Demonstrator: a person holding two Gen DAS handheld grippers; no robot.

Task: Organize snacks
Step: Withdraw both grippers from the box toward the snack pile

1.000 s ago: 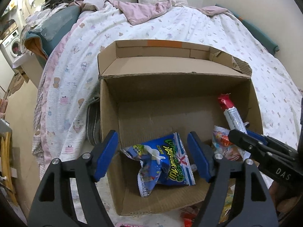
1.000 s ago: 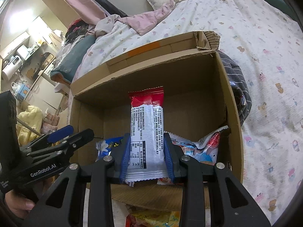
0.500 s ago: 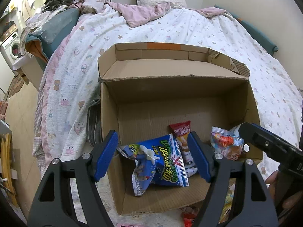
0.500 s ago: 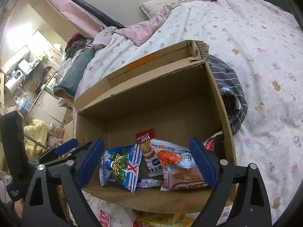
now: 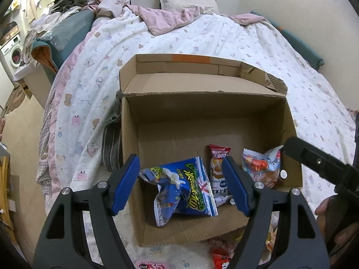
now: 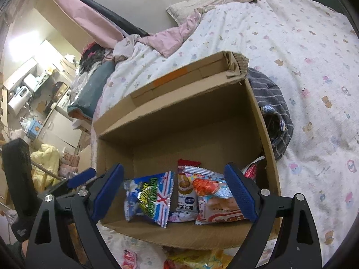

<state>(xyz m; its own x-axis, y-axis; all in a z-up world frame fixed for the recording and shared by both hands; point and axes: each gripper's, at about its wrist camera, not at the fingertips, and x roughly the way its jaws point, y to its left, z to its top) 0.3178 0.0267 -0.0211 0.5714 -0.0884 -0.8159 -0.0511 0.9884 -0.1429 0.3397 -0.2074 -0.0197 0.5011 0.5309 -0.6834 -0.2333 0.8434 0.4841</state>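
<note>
Open cardboard box (image 5: 202,121) on a bed (image 5: 224,35), far flap folded back, an orange strip on its far wall; three snacks on the box floor near the front wall: blue bag (image 5: 186,192) at left, crumpled, green lettering up; red-topped bar (image 5: 217,170) in the middle, lying flat, partly under the neighbouring packs; orange-and-white pack (image 5: 261,168) at right, against the right wall; bar touching the blue bag and overlapped by the pack in the right wrist view (image 6: 213,192). Left gripper (image 5: 181,186) hovering above the front of the box, fingers spread, nothing pinched, blue bag seen between them but untouched. Right gripper (image 6: 175,192) likewise over the front edge, fingers just sprung wide apart, empty; bar (image 6: 186,186) and blue bag (image 6: 150,199) lying free below. Part of a hand (image 5: 323,210) behind the right gripper at the right edge of the left view. More snack wrappers (image 6: 193,260) on the bed in front of the box, partly hidden by the gripper frames; pink label (image 5: 152,265) at the bottom edge. Striped dark cloth (image 6: 271,112) beside the right wall of the box; pink blanket (image 5: 166,18) and pillow (image 5: 186,0) at the bed's far end; washing machine (image 5: 12,51) far left.
</note>
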